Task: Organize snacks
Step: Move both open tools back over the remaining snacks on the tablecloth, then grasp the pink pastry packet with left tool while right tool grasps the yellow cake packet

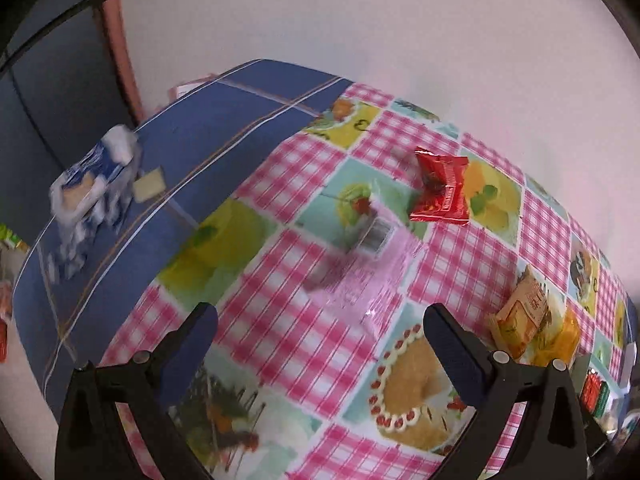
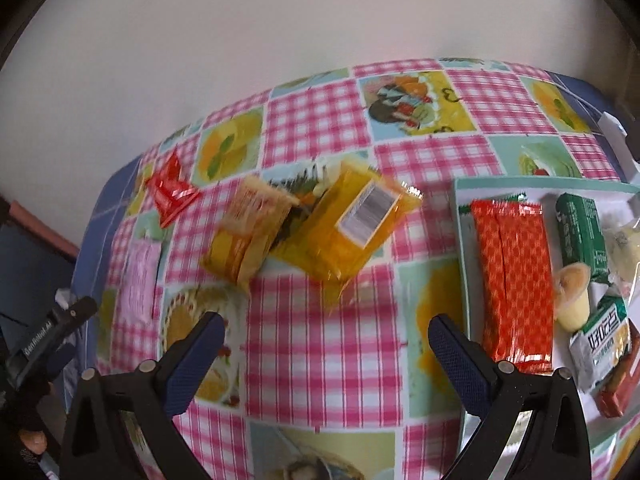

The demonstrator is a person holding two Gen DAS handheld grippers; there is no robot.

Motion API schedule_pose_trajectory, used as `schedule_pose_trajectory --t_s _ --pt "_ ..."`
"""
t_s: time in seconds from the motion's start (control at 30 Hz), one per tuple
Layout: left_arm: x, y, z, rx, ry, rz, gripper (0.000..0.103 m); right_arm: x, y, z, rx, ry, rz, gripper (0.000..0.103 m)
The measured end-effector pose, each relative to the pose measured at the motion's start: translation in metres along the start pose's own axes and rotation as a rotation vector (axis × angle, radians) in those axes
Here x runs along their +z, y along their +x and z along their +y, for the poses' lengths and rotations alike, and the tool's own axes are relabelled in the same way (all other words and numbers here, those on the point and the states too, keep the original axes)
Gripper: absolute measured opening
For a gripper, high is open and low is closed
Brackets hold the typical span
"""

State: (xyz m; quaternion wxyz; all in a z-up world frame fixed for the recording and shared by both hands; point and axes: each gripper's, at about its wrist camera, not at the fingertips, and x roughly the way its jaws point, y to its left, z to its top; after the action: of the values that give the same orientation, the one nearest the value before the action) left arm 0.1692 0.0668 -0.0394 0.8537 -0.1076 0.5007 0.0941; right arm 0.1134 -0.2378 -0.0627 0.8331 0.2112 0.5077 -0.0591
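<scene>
Both grippers — left gripper, right gripper — wide, empty

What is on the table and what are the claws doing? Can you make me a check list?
Surface: table with a pink checked cloth over a blue cloth.
Job's things: loose red packet, pink packet, orange packet and yellow packet; tray holding a long red packet, green packet and pudding cup.
Clutter: blue and white bag on the blue cloth.
Grippers: left claw open and empty; right claw open and empty.
Cables: nothing seen.
Surroundings: plain white wall.
</scene>
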Motion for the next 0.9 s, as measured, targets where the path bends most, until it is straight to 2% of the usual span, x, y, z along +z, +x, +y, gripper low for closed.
schedule_pose_trajectory --t_s 0.2,0.27,0.37,0.43,0.47,0.53,0.67,0.77,0.9 --pt "0.012 0.017 -0.011 -0.022 0.033 0.012 0.102 0.022 0.002 -0.012 0.000 0.075 -0.036 0.102" --pt "0.017 0.022 -0.016 -0.007 0.057 -0.004 0.102 0.028 0.003 -0.013 -0.001 0.078 -0.044 0.102" --pt "0.023 0.025 -0.018 -0.028 0.052 -0.022 0.101 0.036 0.008 -0.013 -0.007 0.087 -0.054 0.097" --pt "0.027 0.030 -0.021 -0.024 0.058 -0.025 0.100 0.039 0.014 -0.012 -0.008 0.093 -0.054 0.096" --pt "0.027 0.032 -0.023 -0.018 0.072 -0.027 0.096 0.041 0.018 -0.012 -0.007 0.094 -0.052 0.096" --pt "0.028 0.036 -0.026 -0.021 0.084 -0.020 0.089 0.043 0.025 -0.012 -0.015 0.093 -0.048 0.093" --pt "0.029 0.048 -0.030 -0.028 0.083 0.001 0.087 0.042 0.039 -0.013 -0.029 0.093 -0.027 0.083" --pt "0.031 0.056 -0.032 -0.019 0.086 0.008 0.086 0.041 0.049 -0.015 -0.035 0.093 -0.009 0.081" --pt "0.029 0.064 -0.035 -0.017 0.089 0.023 0.081 0.039 0.061 -0.014 -0.045 0.086 0.006 0.071"
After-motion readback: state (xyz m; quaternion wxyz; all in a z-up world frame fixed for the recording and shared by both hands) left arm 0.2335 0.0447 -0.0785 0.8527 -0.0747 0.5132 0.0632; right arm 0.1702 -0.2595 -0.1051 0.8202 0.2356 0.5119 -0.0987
